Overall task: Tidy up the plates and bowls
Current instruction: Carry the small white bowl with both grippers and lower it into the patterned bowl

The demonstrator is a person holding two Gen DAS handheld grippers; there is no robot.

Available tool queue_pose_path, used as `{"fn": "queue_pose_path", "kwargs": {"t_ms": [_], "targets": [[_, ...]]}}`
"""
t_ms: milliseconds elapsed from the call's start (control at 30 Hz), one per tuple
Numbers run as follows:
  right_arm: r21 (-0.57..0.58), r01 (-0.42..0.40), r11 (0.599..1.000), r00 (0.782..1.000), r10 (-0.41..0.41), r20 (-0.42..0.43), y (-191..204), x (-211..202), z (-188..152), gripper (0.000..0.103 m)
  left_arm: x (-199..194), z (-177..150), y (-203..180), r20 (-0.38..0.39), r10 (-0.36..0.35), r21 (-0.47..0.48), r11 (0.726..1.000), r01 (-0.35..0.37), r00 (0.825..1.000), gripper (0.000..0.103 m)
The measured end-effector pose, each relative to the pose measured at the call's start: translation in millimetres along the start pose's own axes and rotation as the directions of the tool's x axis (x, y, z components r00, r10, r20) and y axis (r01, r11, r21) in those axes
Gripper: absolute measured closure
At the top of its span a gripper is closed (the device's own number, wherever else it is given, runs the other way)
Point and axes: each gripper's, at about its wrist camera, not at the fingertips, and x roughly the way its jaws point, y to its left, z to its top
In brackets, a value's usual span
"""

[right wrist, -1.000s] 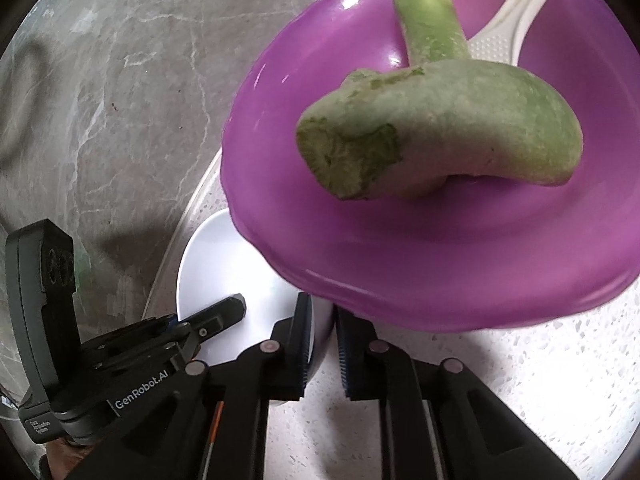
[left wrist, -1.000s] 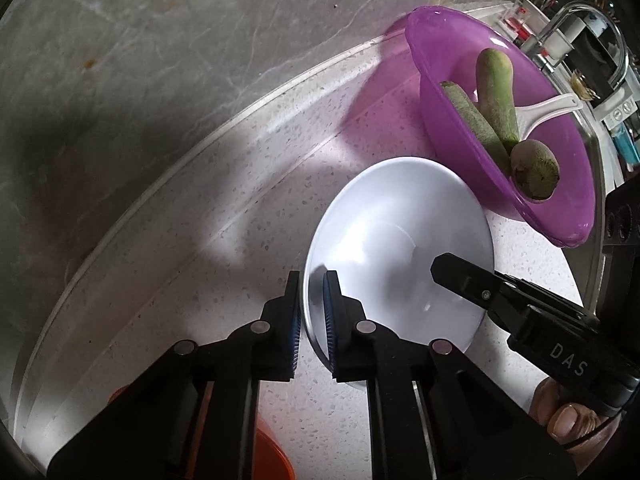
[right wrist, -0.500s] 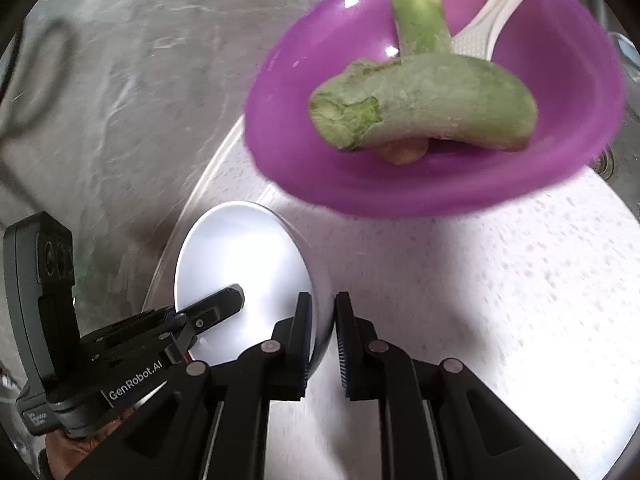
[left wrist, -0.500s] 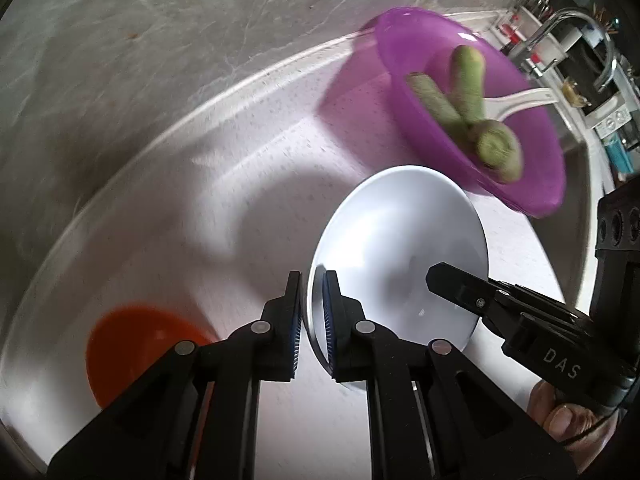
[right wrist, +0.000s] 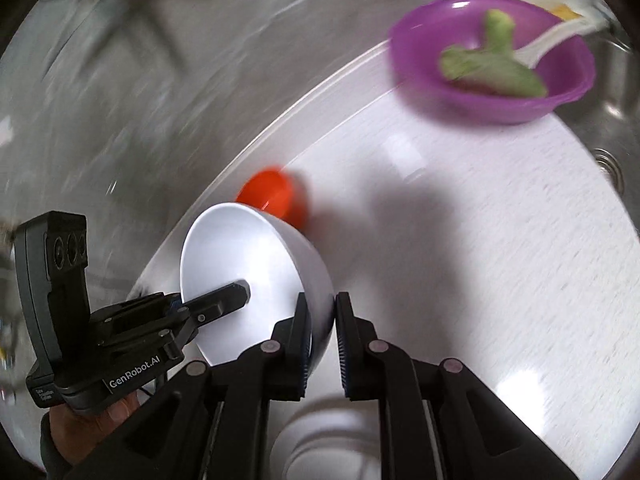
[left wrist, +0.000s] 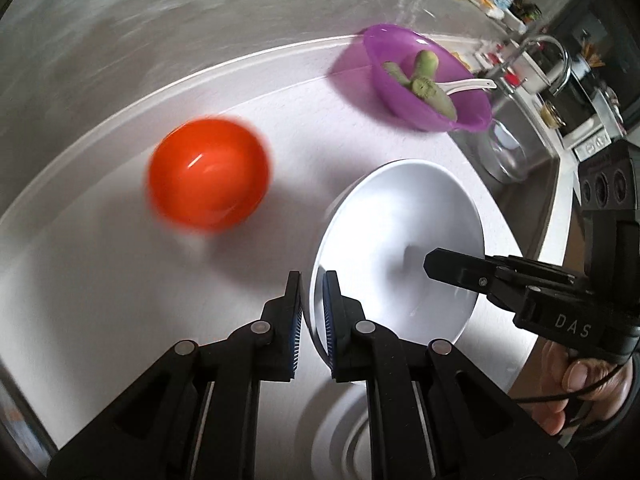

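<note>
Since a second ago the shallow white ceramic bowl (left wrist: 400, 240) has risen off the pale speckled counter (left wrist: 100, 280), and the view now pulls back far enough to show the glossy orange plastic bowl (left wrist: 208, 172) at centre left of the left wrist frame. The left gripper (left wrist: 311, 312) pinches the white bowl's near rim at lower centre; the right gripper (right wrist: 322, 328) clamps the opposite rim. Both pairs of fingers are closed on that rim. This lift suggests the bowl is being carried to a stacking spot, perhaps the white plates (left wrist: 352, 436) blurred at bottom centre.

Count: one white bowl, one orange bowl, one purple plastic bowl (left wrist: 428, 80) at upper right holding green vegetables (left wrist: 424, 80) and one white spoon (left wrist: 468, 86)
</note>
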Motion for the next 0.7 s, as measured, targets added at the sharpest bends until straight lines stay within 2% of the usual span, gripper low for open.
{"fn": "queue_pose_path", "kwargs": {"t_ms": [133, 233, 433, 600, 700], "targets": [[-0.088, -0.044, 0.995, 0.997, 0.037, -0.075, 40, 8, -27, 0.089, -51, -68, 46, 0.032, 0.016, -0.108, 0.994, -0.012, 0.999, 0.094], [-0.176, -0.080, 0.981, 0.989, 0.056, -0.136, 75, 20, -50, 0.089, -74, -117, 69, 0.051, 0.032, -0.208, 0.978, -0.020, 0.998, 0.094], [-0.314, -0.154, 0.937, 0.959, 0.065, -0.275, 137, 53, -101, 0.089, -113, -219, 110, 0.072, 0.075, -0.389, 0.920, -0.042, 0.995, 0.094], [-0.364, -0.173, 0.915, 0.929, 0.030, -0.368, 160, 81, -137, 0.089, -117, -285, 132, 0.049, 0.094, -0.486, 0.872, -0.058, 0.994, 0.094], [-0.379, -0.162, 0.911, 0.920, 0.000, -0.392, 163, 100, -144, 0.089, -113, -305, 139, 0.037, 0.099, -0.499, 0.864, -0.067, 0.994, 0.094]]}}
